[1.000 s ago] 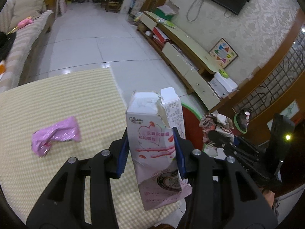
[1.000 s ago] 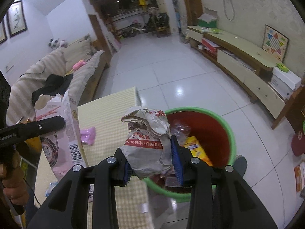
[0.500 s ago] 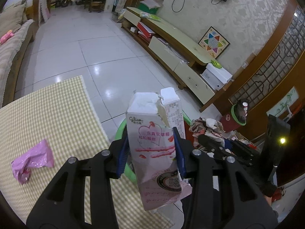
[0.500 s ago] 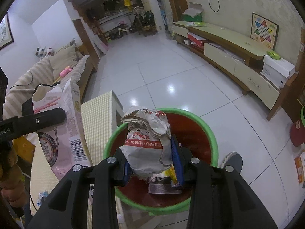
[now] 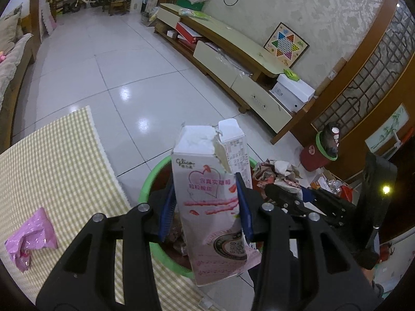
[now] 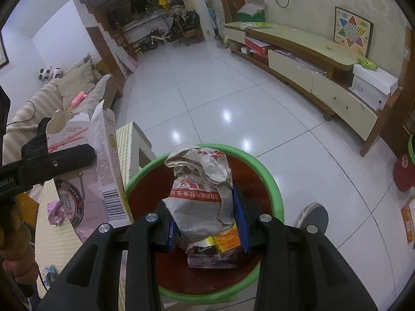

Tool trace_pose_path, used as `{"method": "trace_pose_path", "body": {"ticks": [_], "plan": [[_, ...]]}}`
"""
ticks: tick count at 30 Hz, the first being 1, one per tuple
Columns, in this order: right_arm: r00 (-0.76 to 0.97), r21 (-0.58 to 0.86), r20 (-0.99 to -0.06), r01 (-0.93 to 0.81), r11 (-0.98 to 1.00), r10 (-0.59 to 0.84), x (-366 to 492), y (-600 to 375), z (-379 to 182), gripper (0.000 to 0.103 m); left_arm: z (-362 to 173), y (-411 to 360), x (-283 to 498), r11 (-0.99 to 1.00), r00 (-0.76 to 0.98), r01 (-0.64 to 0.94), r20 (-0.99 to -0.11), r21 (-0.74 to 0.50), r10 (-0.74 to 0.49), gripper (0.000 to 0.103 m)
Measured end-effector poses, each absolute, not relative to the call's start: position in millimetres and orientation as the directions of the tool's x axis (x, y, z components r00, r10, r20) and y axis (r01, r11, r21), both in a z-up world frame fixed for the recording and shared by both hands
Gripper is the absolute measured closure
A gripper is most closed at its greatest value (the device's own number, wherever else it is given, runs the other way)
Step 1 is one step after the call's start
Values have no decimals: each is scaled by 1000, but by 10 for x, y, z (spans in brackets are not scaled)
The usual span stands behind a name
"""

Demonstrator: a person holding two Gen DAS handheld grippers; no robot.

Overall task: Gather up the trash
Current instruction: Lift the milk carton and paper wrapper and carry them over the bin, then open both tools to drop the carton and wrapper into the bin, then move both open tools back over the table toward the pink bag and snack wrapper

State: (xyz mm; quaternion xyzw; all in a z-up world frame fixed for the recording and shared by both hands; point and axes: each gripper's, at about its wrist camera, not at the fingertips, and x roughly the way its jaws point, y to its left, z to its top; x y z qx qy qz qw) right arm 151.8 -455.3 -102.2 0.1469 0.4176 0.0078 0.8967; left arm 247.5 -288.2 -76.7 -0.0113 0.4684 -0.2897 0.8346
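My left gripper [image 5: 206,206] is shut on a torn pink and white snack box [image 5: 207,181], held upright over the near rim of a red bin with a green rim [image 5: 145,189]. The same box [image 6: 103,160] shows at the left of the right wrist view. My right gripper [image 6: 206,213] is shut on a crumpled paper wrapper [image 6: 199,194], directly above the bin [image 6: 272,181], which holds several pieces of packaging [image 6: 225,243]. In the left wrist view the right gripper with its wrapper [image 5: 275,172] hangs just right of the box. A pink wrapper [image 5: 31,238] lies on the checked tablecloth [image 5: 57,160].
The table's edge [image 6: 135,140] meets the bin's left side. White tiled floor spreads beyond. A low TV cabinet [image 5: 233,59] runs along the right wall. A second small red bin [image 5: 317,153] stands by the wooden screen. A sofa [image 6: 64,96] lies far left.
Both grippers have moved off the table toward the bin and sunk a little. The bin now lies under the box and the paper wrapper. Both grips are unchanged.
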Motion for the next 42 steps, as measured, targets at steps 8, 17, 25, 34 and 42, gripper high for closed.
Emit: {"method": "trace_pose_path", "body": {"ticks": [8,17,25,34,42], "plan": [[641,279,-754,118,953,141,1555,-4567,-1099,68,-877,-2969,2531,828,372,487,-792,-278,-484,62],[631,277,-763,122,953,141,1578,-4575,-1187,65,-959,-2982,2581,834,355,480,-809,-273,-469,60],[625,281,-768,128,951,143,1589,-4602,-1226,53,-1000,-2935,2606,844,356,455,-810,-285,-465,51],[633,285,-761,129,950,142,1561,-4559,-1211,28,-983,-2820,2570,852,364,431,-807,-298,-466,38],[627,267,-768,129,955,130,1495,-4435,-1124,14,-953,-2464,2459,890,395,354,-817,-288,-421,5]]}}
